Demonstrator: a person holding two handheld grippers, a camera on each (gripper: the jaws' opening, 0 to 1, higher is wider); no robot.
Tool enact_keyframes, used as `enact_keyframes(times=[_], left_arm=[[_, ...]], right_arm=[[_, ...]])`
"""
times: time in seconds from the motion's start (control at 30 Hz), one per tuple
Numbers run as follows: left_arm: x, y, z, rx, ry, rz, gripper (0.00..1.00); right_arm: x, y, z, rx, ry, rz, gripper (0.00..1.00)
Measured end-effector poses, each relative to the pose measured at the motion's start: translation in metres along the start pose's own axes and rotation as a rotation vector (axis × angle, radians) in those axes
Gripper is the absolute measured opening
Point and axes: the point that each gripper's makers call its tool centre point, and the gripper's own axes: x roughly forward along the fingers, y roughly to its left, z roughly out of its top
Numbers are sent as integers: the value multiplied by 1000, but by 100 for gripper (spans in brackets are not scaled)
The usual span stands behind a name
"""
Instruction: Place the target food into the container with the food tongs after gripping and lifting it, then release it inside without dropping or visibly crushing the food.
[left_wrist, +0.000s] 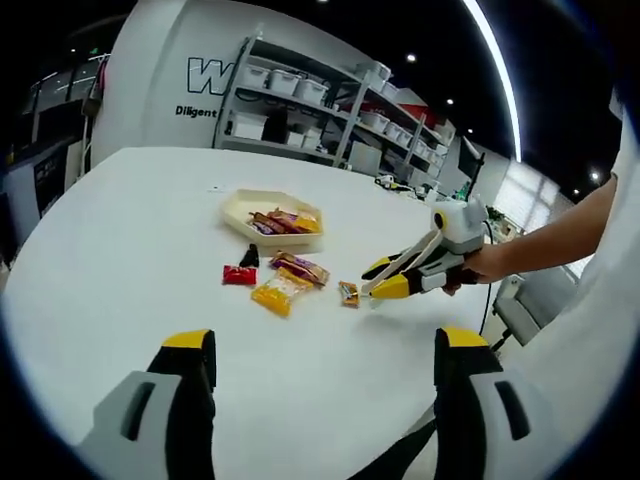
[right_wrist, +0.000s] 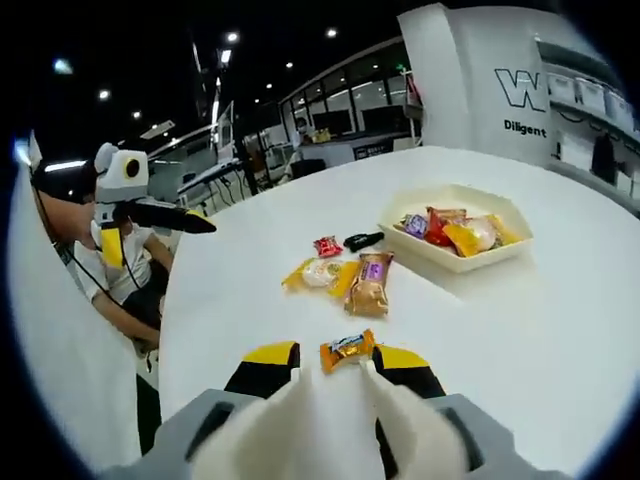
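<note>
1. Right gripper view: the food tongs are clamped in the right gripper, so the jaws are closed on the tongs; the white tips are set either side of the orange candy, the apparent target, lying on the white table
2. Whether the tips are pinching the candy cannot be told; it has not been lifted
3. Other wrapped snacks lie loose between the candy and the container, which already holds several pieces
4. Left gripper view: the left gripper is held low and back, jaws apart and empty, seemingly kept clear
</note>
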Motion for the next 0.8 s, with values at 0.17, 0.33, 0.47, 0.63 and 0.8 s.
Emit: enact_keyframes(times=[0.17,0.33,0.47,0.63,0.8], left_arm=[[0,2,0,2,4,2,89],[-4,6,0,2,-2,13,88],[-8,13,-1,-10,-6,31,88],[-10,16,-1,-15,-12,42,88],[-8,19,-2,-25,-13,46,88]], right_arm=[[9,-1,11,-51,-7,-3,24],[21,1,13,-105,18,18,25],[27,1,17,-128,23,27,25],[32,3,2,-186,92,52,25],[32,0,0,-188,92,46,21]])
